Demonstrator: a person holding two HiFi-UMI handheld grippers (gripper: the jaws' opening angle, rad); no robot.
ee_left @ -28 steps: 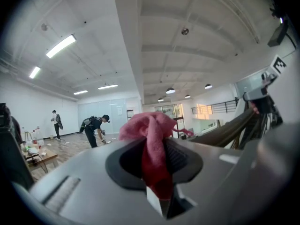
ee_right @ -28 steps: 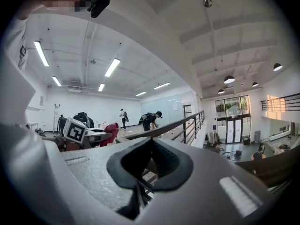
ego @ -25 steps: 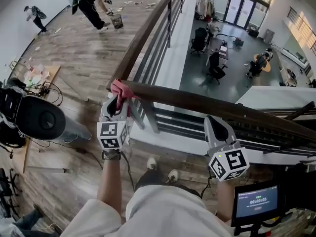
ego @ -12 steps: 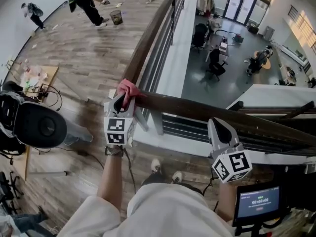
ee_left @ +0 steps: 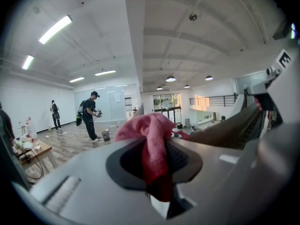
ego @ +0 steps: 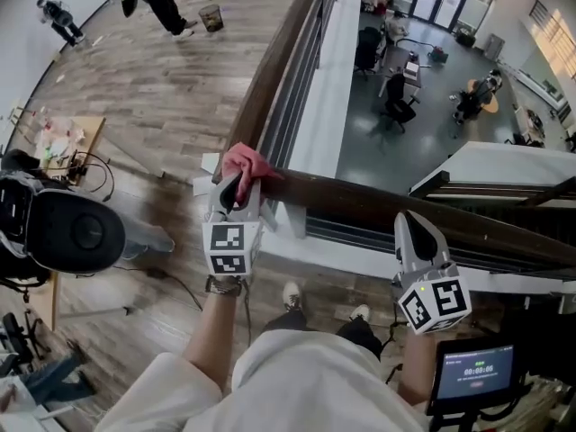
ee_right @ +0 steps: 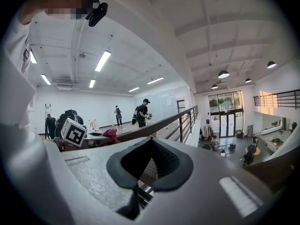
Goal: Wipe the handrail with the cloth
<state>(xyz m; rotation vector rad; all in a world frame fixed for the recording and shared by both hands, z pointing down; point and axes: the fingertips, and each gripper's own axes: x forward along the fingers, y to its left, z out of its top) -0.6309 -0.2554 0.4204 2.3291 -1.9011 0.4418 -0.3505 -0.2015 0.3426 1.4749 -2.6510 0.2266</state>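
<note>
the right gripper (ego: pixel 417 234) sat at the near side of the handrail (ego: pixel 360 203), jaws pressed together on nothing; whether it touched the wood could not be told. the left gripper (ego: pixel 236 187) pinched the pink cloth (ego: pixel 245 162), bunched on top of the rail at its corner, where the near run met the one leading away. from those jaws the near run's long axis stretched right, toward the right gripper; the other ran straight ahead. only the left gripper was placed to wipe.
</note>
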